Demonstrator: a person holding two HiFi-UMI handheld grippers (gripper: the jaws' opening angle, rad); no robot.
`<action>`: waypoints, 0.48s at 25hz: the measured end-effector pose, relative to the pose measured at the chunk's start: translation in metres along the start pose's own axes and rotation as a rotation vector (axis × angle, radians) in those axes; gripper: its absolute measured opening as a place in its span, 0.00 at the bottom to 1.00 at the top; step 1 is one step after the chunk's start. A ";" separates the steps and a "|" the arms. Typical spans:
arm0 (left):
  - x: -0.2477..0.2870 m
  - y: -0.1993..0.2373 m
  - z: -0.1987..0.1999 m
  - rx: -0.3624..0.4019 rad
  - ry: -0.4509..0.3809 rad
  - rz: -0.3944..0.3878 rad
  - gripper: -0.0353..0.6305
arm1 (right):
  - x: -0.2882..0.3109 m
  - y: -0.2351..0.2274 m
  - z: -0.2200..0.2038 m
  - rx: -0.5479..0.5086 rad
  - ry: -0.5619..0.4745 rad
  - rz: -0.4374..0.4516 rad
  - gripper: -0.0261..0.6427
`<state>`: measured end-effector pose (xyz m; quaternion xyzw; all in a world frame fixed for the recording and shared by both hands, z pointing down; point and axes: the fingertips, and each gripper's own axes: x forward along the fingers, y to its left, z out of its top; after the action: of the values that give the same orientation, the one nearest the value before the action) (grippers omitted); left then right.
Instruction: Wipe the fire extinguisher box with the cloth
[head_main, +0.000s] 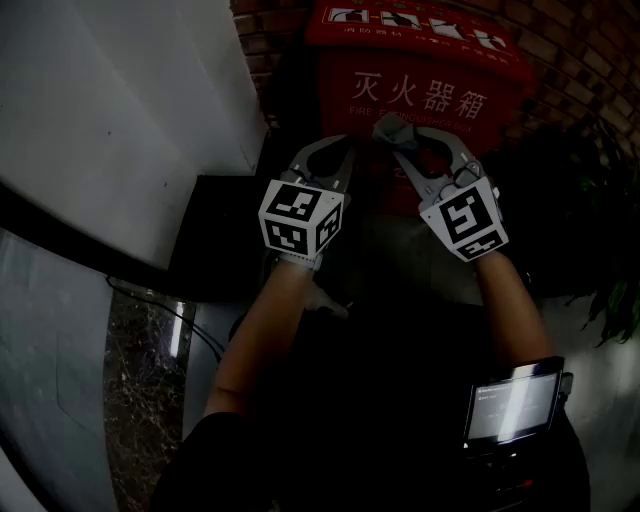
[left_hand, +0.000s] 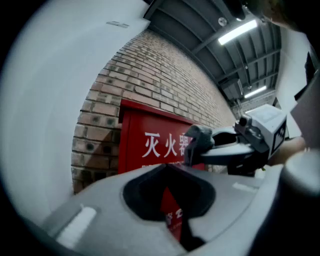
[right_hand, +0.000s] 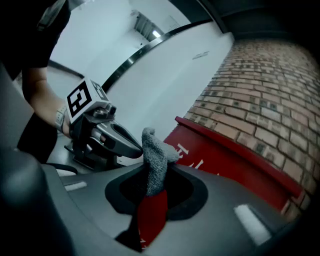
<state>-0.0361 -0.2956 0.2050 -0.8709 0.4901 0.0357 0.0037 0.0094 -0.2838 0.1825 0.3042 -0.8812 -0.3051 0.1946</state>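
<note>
The red fire extinguisher box (head_main: 420, 95) with white characters stands against a brick wall, straight ahead of both grippers. My right gripper (head_main: 397, 140) is shut on a grey cloth (head_main: 388, 127), which sticks up from its tips close to the box front; whether it touches the box I cannot tell. In the right gripper view the cloth (right_hand: 156, 160) is pinched at the tips of the right gripper (right_hand: 157, 171), with the box (right_hand: 225, 165) behind. My left gripper (head_main: 345, 152) sits just left of it, shut and empty. The left gripper (left_hand: 166, 166) faces the box (left_hand: 150, 145), with the cloth (left_hand: 199, 137) at its right.
A brick wall (head_main: 580, 60) runs behind the box. A white wall (head_main: 120, 100) with a dark skirting strip closes in on the left. A leafy plant (head_main: 612, 210) stands at the right. A small screen device (head_main: 515, 405) hangs at the person's waist.
</note>
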 end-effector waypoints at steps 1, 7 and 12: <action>-0.001 0.005 0.004 0.005 0.005 0.014 0.06 | 0.005 -0.005 0.007 -0.054 0.022 -0.021 0.15; 0.009 0.027 0.028 0.068 0.023 0.087 0.06 | 0.041 -0.028 0.048 -0.310 0.092 -0.130 0.15; 0.017 0.046 0.048 0.102 0.001 0.121 0.06 | 0.067 -0.044 0.061 -0.440 0.139 -0.175 0.15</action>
<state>-0.0698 -0.3321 0.1579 -0.8383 0.5432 0.0104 0.0456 -0.0543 -0.3300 0.1191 0.3498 -0.7485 -0.4836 0.2891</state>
